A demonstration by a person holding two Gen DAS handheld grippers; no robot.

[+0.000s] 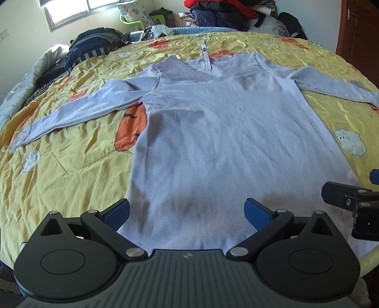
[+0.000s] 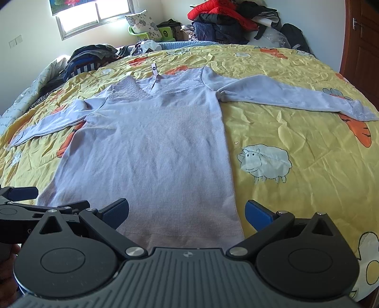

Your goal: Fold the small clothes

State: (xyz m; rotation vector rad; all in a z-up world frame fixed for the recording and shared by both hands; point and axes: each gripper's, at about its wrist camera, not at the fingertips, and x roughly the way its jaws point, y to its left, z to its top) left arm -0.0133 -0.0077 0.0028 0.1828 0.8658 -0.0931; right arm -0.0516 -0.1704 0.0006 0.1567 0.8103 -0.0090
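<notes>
Centrally, one pale lilac sweater [image 1: 213,132] lies flat on a yellow quilt [image 1: 71,170] printed with sheep and carrots, sleeves spread to either side, neckline away from the cameras; a white neck tag [image 1: 204,55] sticks up at the collar, its print too small to read. Left gripper [image 1: 187,213] and right gripper [image 2: 187,213] both hover at the hem, fingers wide apart, clamped on nothing; a pile of dark clothes [image 2: 90,59] sits far left, stacked jackets [image 2: 225,21] beyond the quilt.
</notes>
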